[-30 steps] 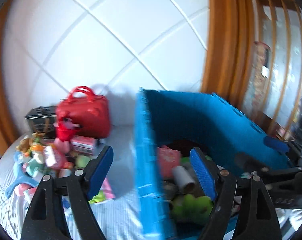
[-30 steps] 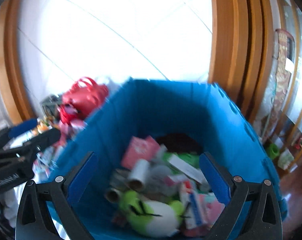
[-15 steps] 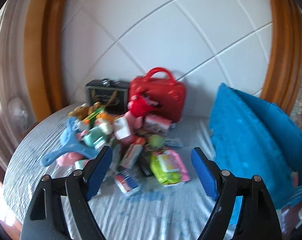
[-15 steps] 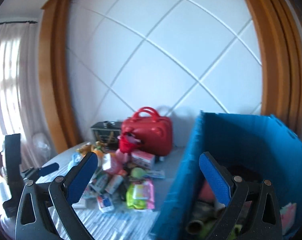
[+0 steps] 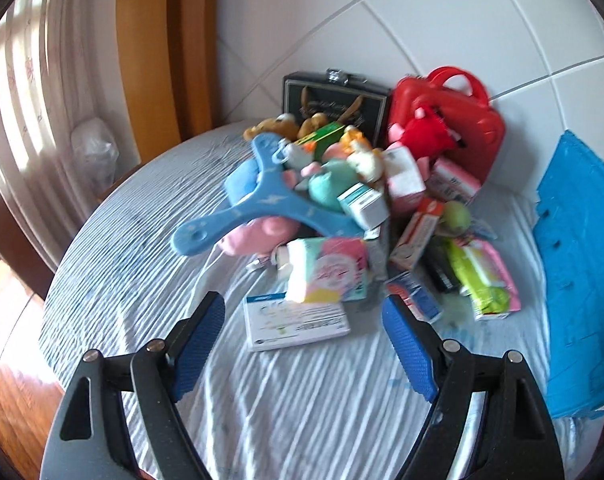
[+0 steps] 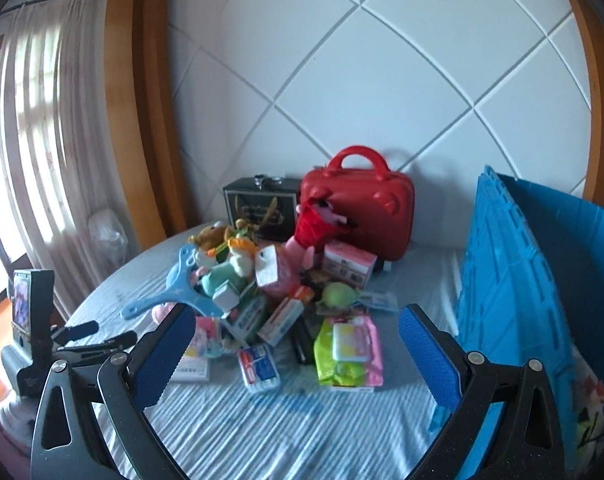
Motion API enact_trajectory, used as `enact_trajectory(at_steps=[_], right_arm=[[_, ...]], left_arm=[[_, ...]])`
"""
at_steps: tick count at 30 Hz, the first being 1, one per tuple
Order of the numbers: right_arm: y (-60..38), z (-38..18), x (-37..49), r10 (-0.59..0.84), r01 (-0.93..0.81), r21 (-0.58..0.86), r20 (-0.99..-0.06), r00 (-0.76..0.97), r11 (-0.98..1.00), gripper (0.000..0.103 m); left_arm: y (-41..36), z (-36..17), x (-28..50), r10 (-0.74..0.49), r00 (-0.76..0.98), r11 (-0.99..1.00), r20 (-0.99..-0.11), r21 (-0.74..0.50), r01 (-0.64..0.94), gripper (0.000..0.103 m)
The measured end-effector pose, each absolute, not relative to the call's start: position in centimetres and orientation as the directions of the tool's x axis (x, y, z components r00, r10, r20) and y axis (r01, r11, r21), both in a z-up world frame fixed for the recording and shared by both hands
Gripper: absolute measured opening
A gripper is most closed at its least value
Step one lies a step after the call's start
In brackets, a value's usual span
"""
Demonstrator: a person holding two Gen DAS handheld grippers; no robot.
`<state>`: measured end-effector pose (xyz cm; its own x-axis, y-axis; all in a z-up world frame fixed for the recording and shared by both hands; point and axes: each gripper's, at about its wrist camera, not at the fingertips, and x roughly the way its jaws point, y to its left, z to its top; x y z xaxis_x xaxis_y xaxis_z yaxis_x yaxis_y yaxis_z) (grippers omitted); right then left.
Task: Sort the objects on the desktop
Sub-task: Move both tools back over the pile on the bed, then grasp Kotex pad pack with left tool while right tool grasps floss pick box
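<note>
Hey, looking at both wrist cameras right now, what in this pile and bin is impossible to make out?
- Blue bin: contents hidden by its near wall in both views.
- Black box: lower front covered by plush toys in the left wrist view.
- White flat box: print blurred, unreadable.
- Red case: latch side hidden behind a red plush.

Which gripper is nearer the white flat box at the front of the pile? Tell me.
Left. The left gripper hovers open just short of the white box, which sits between its fingers' line. The right gripper hangs farther back, with the box off by its left finger.
</note>
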<state>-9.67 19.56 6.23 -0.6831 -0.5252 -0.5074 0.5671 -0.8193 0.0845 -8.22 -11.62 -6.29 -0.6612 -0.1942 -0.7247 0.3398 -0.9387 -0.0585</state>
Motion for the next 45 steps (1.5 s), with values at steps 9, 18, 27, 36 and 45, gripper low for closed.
enact_trajectory(at_steps=[9, 18, 27, 36, 45], right_arm=[[14.7, -2.7, -12.4, -0.439, 0.534, 0.092, -0.695, -0.57, -0.84, 0.103], [12.2, -7.8, -14.4, -0.359, 0.494, 0.083, -0.792, -0.494, -0.865, 0.103], [10.9, -10.2, -16.8, -0.31, 0.48, 0.062, -0.833, -0.458, -0.875, 0.103], [10.2, -12.5, -19.5, -0.301, 0.482, 0.076, -0.862, -0.407, -0.873, 0.103], [8.0, -14.7, -21.1, -0.319, 0.525, 0.096, -0.88, -0.354, -0.846, 0.103]], left_arm=[[-16.0, -12.7, -9.2, -0.148, -0.567, -0.943, -0.811, -0.057, 0.327, 0.081], [-17.2, -14.5, -12.9, -0.088, -0.555, -0.963, -0.827, -0.072, 0.26, 0.081], [-15.1, -15.7, -17.8, -0.011, -0.549, -0.979, -0.836, -0.104, 0.178, 0.081], [-12.6, -17.2, -21.4, -0.004, -0.536, -0.974, -0.844, -0.118, 0.193, 0.081], [-11.4, -19.5, -24.2, -0.107, -0.491, -0.972, -0.865, -0.013, 0.235, 0.085]])
